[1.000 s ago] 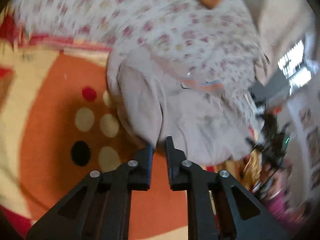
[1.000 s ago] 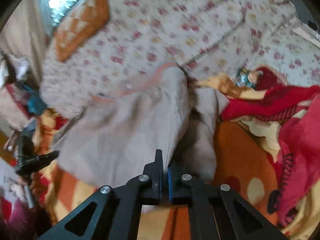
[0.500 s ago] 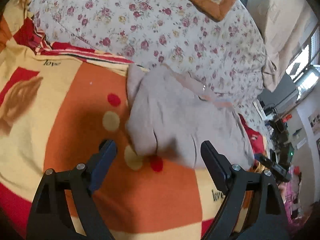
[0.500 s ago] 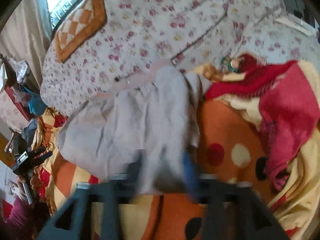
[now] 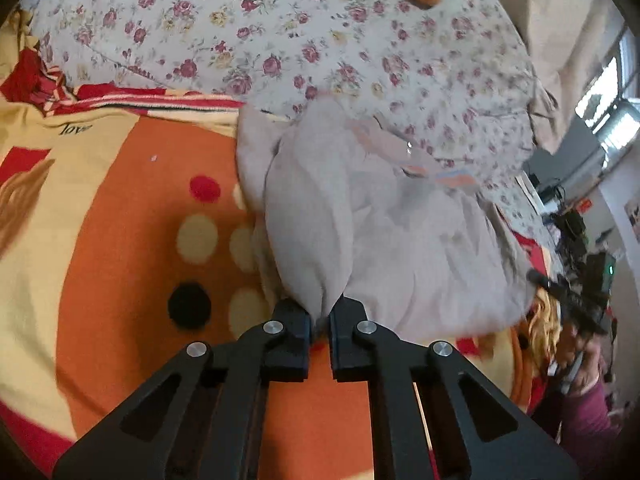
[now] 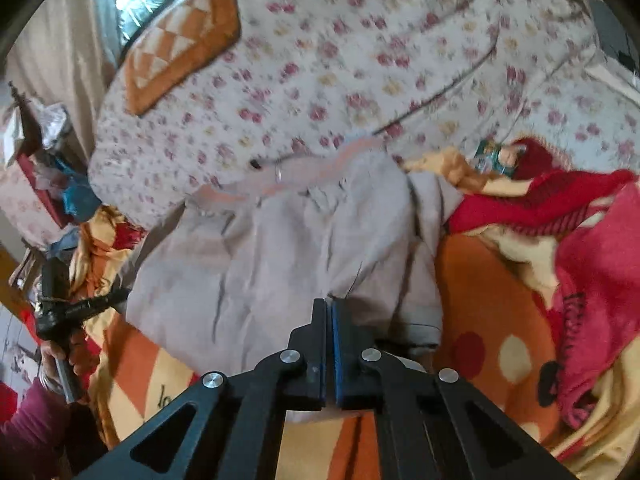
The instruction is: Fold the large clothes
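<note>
A large grey-beige garment lies crumpled on an orange blanket with dots, its pink-trimmed neckline resting against a floral quilt. In the left wrist view my left gripper is shut on a bunched fold at the garment's near left edge, and the cloth rises in a cone from between the pads. In the right wrist view the same garment spreads out ahead, and my right gripper is shut on its near right part. Creases run toward the tips there.
The floral quilt fills the far side, with an orange checked cushion on it. A red blanket is heaped at the right. At the bed's edge a person in a magenta sleeve holds a black device.
Both grippers stood open half a second ago, away from the cloth. Both have since closed on the garment's near edge, as they were a second ago.
</note>
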